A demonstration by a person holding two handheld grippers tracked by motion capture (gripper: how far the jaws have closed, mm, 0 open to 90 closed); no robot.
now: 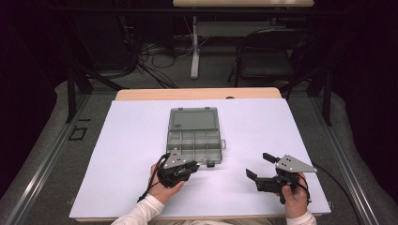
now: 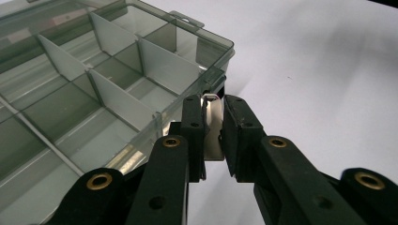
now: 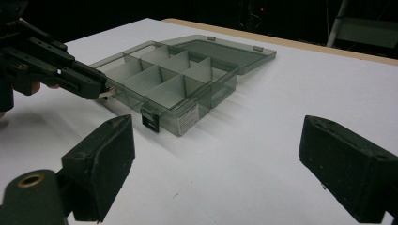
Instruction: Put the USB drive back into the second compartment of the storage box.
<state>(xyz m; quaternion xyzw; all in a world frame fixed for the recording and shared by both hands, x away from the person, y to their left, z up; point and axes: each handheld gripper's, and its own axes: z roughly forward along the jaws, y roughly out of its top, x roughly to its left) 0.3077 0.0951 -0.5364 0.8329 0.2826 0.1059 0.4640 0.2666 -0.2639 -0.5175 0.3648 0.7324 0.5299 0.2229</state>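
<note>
Left tool (image 2: 213, 126) clamping metal strip (image 2: 214, 136) beside organizer box (image 1: 194, 136), right tool (image 1: 260, 165) spread

High view looks down and forward over the whole table (image 1: 141, 140); both gripper views sit low and close, each facing the open organizer box (image 1: 194, 136), which all three share

The box (image 1: 195, 136) is smoky, see-through plastic with a glossy finish, and its dividers (image 2: 112, 96) are paler, frosted plastic. The worktop (image 1: 263, 136) has a smooth, matt white sheet over it, with bare pale wood along its far edge. The left tongs (image 2: 213, 126) are matt black plastic with brass-coloured rivets, and pinch a small shiny metal piece (image 2: 214, 122). The right tongs (image 3: 220, 168) have dull black pads with a slightly rough face.
</note>
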